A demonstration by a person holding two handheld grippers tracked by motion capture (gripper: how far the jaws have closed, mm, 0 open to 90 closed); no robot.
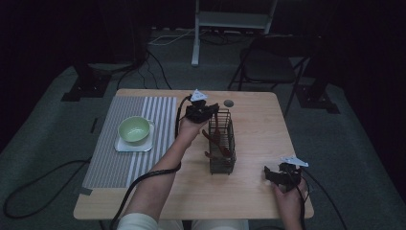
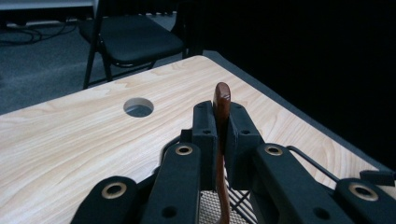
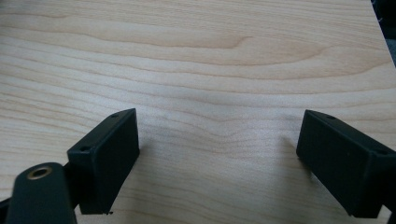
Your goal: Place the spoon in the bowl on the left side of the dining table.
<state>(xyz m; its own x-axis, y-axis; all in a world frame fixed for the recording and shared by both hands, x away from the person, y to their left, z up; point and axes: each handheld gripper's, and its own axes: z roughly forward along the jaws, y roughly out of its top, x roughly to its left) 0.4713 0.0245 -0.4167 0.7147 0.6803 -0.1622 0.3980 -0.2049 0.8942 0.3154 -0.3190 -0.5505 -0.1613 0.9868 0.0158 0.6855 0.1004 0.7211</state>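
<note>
A black wire basket (image 1: 223, 144) stands upright in the middle of the wooden table (image 1: 258, 124), with brown wooden utensils (image 1: 216, 140) sticking out of it. My left gripper (image 1: 214, 111) hovers over the basket's far end, shut on the tip of one wooden utensil handle (image 2: 222, 100); the basket's wire rim (image 2: 308, 159) shows below the jaws. My right gripper (image 1: 269, 173) rests low near the table's front right corner, open, with bare wood between its pads (image 3: 109, 149).
A pale green bowl (image 1: 134, 130) sits on a white square plate (image 1: 121, 145) on a striped grey mat (image 1: 143, 108) at the table's left. A round cable hole (image 1: 229, 103) lies behind the basket. A black folding chair (image 1: 268, 67) stands beyond the far edge.
</note>
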